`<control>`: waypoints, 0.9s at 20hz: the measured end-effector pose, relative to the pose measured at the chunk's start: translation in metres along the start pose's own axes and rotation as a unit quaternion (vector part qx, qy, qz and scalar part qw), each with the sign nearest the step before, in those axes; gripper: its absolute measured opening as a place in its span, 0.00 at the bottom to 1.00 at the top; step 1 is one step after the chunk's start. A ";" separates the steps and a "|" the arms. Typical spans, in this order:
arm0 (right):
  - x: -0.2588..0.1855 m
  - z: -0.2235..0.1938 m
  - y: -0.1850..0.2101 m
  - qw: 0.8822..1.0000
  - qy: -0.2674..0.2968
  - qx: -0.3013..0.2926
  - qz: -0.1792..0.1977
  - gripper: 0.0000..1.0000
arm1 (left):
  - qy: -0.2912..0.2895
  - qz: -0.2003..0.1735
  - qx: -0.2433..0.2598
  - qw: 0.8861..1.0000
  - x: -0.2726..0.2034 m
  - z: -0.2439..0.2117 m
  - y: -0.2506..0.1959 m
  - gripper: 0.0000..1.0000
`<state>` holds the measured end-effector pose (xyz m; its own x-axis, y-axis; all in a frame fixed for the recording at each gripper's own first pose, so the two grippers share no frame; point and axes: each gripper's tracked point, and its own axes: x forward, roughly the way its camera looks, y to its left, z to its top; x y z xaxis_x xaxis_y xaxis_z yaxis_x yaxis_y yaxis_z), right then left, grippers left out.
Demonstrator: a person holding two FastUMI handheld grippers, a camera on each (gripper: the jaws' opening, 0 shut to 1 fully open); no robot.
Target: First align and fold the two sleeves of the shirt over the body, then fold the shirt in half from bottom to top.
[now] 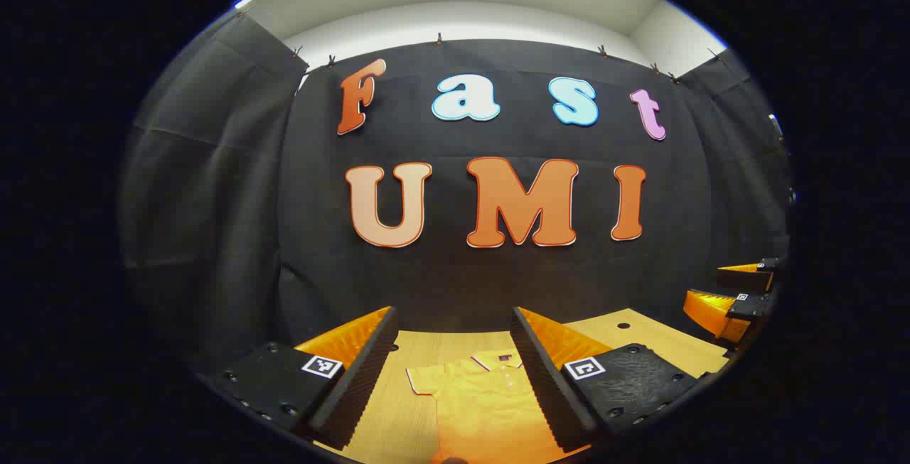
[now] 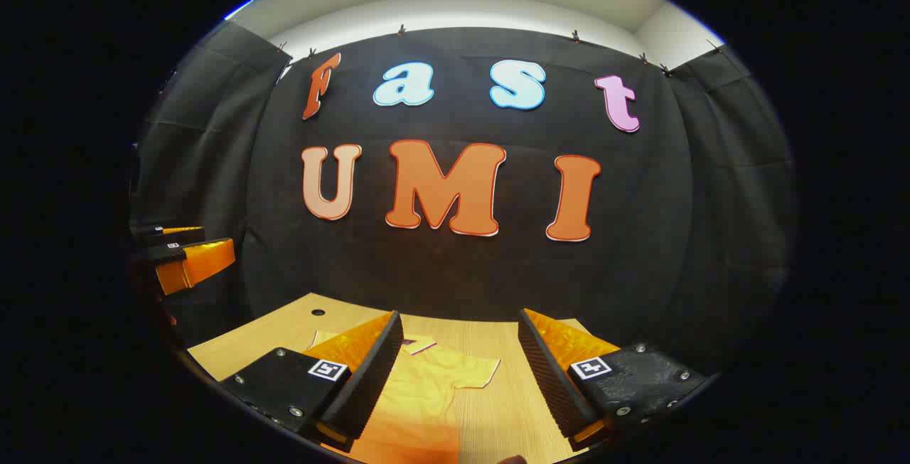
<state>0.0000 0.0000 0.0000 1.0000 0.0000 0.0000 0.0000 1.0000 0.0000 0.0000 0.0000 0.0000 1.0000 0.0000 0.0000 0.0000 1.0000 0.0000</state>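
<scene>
My left gripper (image 1: 455,371) and right gripper (image 2: 458,371) hang wide open and empty above the shirt (image 1: 483,407); uneven pinches could skew its sleeves.

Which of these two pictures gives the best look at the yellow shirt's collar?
The left gripper view: the collar sits in plain sight between that gripper's fingers. In the right gripper view the collar peeks out beside a finger, partly hidden.

Two handheld grippers, same build

Left gripper (image 1: 455,357) & right gripper (image 2: 458,361): each w/ black textured finger mounts, round screws along edges, small square black-and-white marker tag on top of each mount; ribbed wedge-shaped fingers (image 1: 547,371). Other gripper seen at 3 o'clock in left gripper view, 9 o'clock in right gripper view.
</scene>
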 end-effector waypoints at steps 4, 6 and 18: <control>0.008 -0.014 0.000 1.000 0.009 -0.015 0.011 0.98 | -0.008 -0.006 0.004 1.000 0.006 -0.009 -0.018 0.95; 0.016 -0.018 0.005 1.000 0.011 -0.015 0.025 0.98 | -0.008 -0.003 0.008 1.000 0.010 -0.011 -0.021 0.97; 0.080 -0.037 0.014 0.996 0.024 -0.008 0.080 0.98 | -0.002 0.032 0.025 0.999 0.036 -0.020 -0.027 0.95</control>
<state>0.0797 0.0142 -0.0366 0.9860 0.1591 -0.0490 -0.1599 0.9871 -0.0124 0.0359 -0.0273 -0.0200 0.9980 0.0634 0.0049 -0.0636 0.9968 0.0490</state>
